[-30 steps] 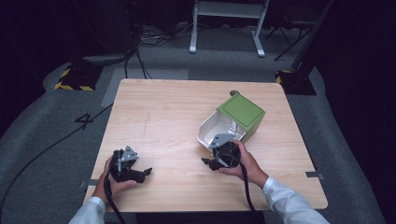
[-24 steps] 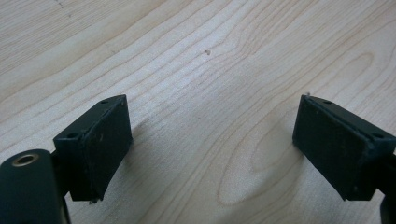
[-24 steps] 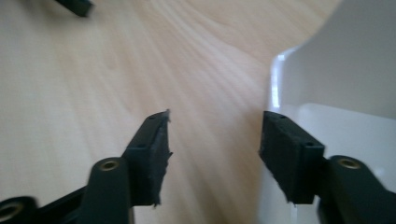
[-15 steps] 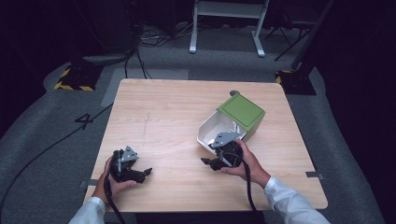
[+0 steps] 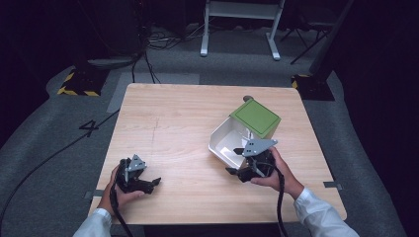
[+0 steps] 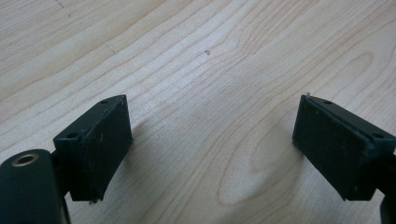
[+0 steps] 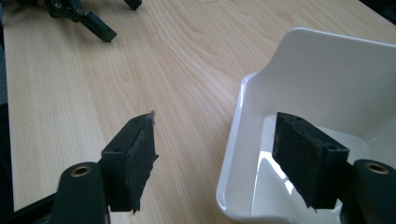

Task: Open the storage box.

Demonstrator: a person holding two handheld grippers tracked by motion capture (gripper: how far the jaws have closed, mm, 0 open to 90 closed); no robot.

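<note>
Straddling the white bin's [image 7: 327,84] near rim on the desk [image 5: 188,123], my right gripper [image 7: 224,158] is spread; next I'd judge squeeze. Left gripper [image 6: 210,154] rests spread, empty.

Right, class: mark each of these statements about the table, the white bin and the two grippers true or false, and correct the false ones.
1. The right gripper straddles the white bin's rim. True.
2. The left gripper holds a block. False: its jaws stand open over bare table.
3. The green box lies beside the left gripper. False: it sits by the bin, near the right gripper.
4. Both grippers are open. True.
</note>
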